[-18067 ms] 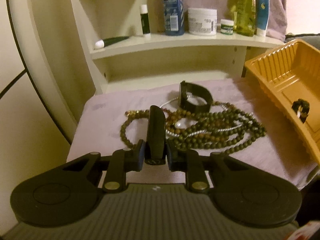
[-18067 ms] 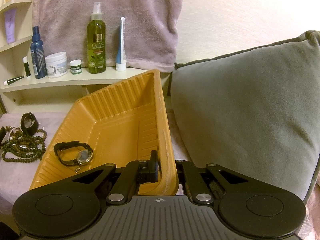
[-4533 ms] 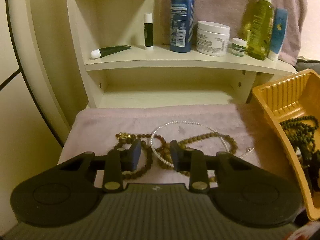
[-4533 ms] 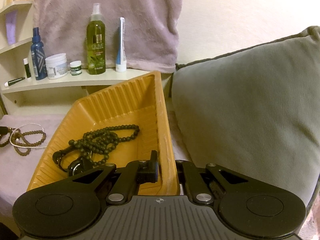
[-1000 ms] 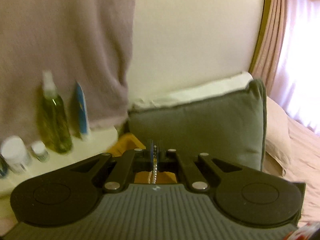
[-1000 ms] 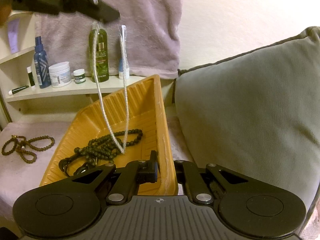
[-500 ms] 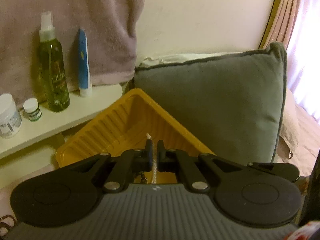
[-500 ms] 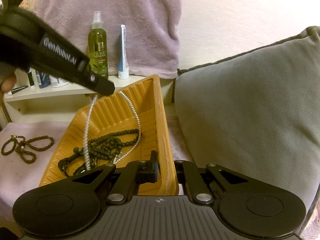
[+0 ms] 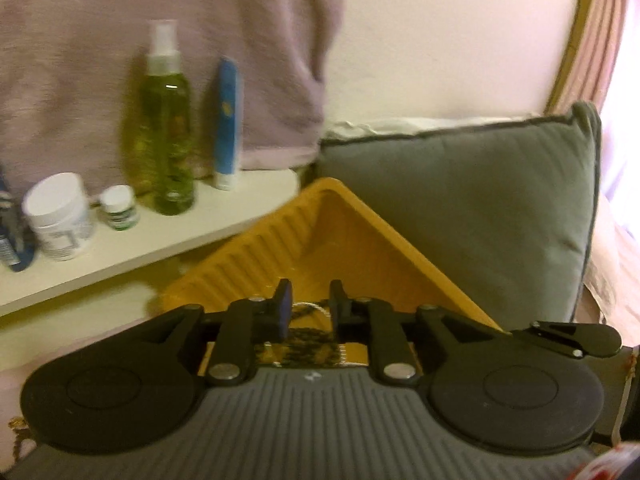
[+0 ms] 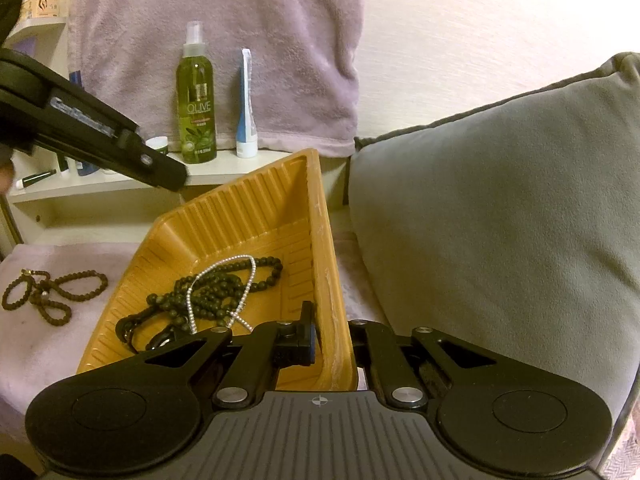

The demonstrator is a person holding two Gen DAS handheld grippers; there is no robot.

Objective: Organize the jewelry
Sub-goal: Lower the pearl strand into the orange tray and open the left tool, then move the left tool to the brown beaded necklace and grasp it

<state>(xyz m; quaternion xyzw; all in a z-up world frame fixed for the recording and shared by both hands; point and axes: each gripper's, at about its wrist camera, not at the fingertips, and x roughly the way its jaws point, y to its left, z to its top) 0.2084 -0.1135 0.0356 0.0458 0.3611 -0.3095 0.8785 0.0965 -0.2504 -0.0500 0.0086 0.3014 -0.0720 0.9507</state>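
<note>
The orange tray (image 10: pixel 248 216) holds a white pearl necklace (image 10: pixel 224 280) lying across a dark green bead necklace (image 10: pixel 224 284) and a black watch (image 10: pixel 136 328). My left gripper (image 9: pixel 309 300) is open and empty above the tray (image 9: pixel 372 240); it also shows in the right wrist view (image 10: pixel 168 174) over the tray's far left corner. My right gripper (image 10: pixel 330 334) is shut on the tray's near right rim. A brown bead necklace (image 10: pixel 56 292) lies on the lilac cloth (image 10: pixel 40 344) to the left.
A grey cushion (image 10: pixel 500 220) stands right of the tray. A white shelf (image 10: pixel 120 184) behind carries a green olive spray bottle (image 10: pixel 197 96), a blue tube (image 10: pixel 245 108) and jars. A lilac towel (image 10: pixel 240 20) hangs on the wall.
My left gripper has opened and let go of the pearl necklace, which now lies in the tray on the dark beads. The left gripper has drawn back a little. The right gripper has not moved.
</note>
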